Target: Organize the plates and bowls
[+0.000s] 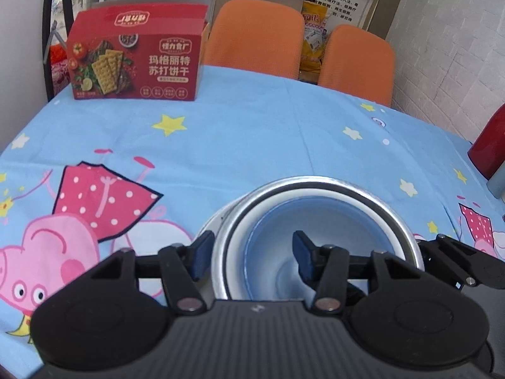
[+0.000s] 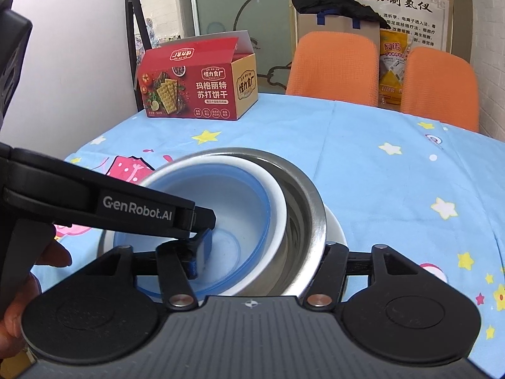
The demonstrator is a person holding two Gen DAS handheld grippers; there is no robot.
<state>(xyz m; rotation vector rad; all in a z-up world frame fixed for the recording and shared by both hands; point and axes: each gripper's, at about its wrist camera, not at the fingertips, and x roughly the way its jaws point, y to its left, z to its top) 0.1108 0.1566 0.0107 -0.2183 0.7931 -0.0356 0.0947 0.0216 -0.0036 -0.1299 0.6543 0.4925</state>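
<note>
On the surface, draped in a soft blue cotton cloth printed with yellow stars and pink cartoon pigs, sits a nested stack of round dishes: a shiny steel bowl with a polished rolled rim holds a smooth white bowl, which in turn holds a matte blue bowl with a pale interior. In the right wrist view a white plate peeks out just beneath the steel bowl's right side. The left hand-held gripper, black plastic with blue rubbery pads, has its jaws parted astride the steel bowl's left wall, 1 pad outside the rim and 1 inside the blue bowl, neither visibly pressing. The right hand-held gripper stands spread wide around the steel bowl's near side; its left pad hangs inside the blue bowl, its right finger lies outside the steel rim, and it grips nothing. Well beyond the steel bowl stands a rectangular red cardboard cracker box, and behind the far edge are 2 orange fabric chairs.
</note>
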